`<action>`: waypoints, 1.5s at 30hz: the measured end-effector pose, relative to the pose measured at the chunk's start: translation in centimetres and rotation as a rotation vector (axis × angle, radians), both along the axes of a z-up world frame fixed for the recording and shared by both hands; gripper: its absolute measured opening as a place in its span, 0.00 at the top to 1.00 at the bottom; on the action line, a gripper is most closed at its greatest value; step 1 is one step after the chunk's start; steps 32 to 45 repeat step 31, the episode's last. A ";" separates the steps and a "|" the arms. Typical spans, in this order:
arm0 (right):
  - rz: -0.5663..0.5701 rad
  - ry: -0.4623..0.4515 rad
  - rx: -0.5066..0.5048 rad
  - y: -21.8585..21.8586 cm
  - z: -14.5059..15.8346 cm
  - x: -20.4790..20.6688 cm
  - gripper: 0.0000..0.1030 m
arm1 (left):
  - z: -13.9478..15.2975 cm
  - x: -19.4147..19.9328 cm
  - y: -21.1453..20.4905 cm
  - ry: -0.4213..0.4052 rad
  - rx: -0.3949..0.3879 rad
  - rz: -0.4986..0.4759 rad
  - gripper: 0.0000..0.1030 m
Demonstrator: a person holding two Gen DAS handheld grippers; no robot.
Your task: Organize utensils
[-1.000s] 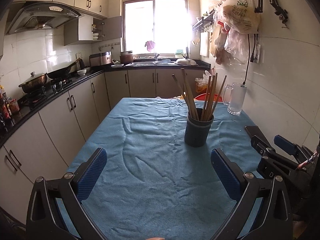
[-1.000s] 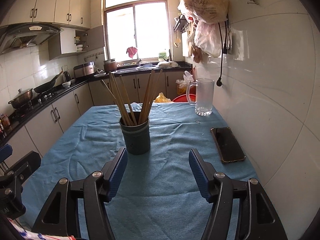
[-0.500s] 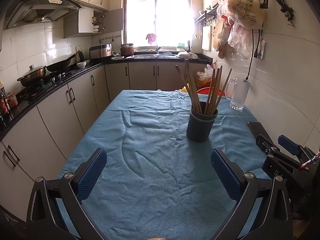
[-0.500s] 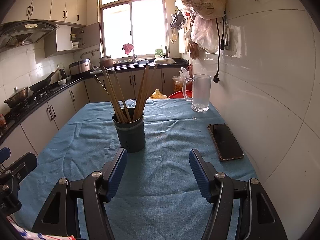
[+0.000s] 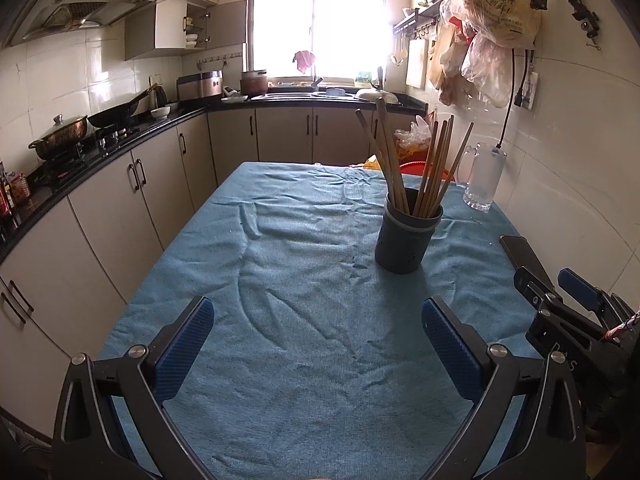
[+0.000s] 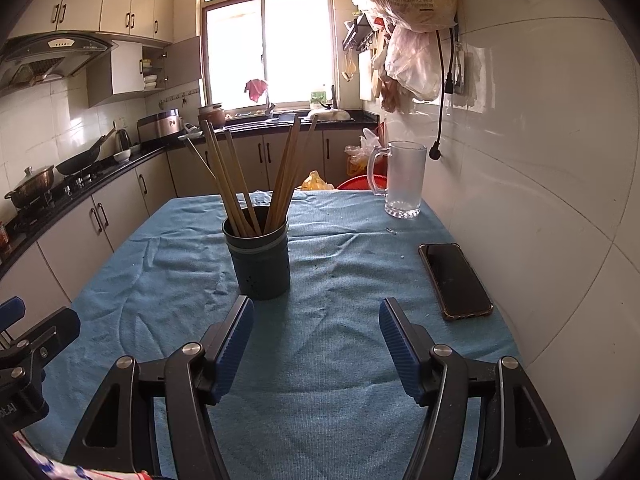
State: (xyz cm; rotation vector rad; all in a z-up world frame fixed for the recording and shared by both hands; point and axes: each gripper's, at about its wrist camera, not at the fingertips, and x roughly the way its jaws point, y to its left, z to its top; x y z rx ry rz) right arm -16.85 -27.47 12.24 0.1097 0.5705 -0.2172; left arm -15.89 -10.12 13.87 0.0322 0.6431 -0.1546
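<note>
A dark round utensil holder [image 5: 407, 236] stands upright on the blue tablecloth [image 5: 304, 280], with several wooden chopsticks [image 5: 430, 168] leaning in it. It also shows in the right wrist view [image 6: 260, 258] with the chopsticks [image 6: 256, 172]. My left gripper [image 5: 316, 324] is open and empty, near the table's front, left of the holder. My right gripper [image 6: 316, 320] is open and empty, just in front of the holder and slightly to its right. The right gripper also shows at the right edge of the left wrist view [image 5: 560, 296].
A black phone [image 6: 454, 280] lies on the cloth by the right wall. A glass mug [image 6: 402, 180] stands at the far right corner. A tiled wall runs along the right. Cabinets and a stove counter [image 5: 80, 148] line the left.
Both grippers have drawn closer to the holder and pitched up slightly, so the holder sits lower in both views. Both jaws stay open. The holder has not moved.
</note>
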 end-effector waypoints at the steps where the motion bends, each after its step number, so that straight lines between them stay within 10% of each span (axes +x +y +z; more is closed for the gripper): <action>1: 0.001 0.001 -0.001 0.0 0.0 0.1 0.32 | -0.1 0.1 0.0 0.004 -0.001 -0.001 0.00; 45: 0.034 0.127 0.005 0.3 -4.2 3.7 0.31 | -4.1 3.8 -1.1 0.136 0.016 -0.017 0.00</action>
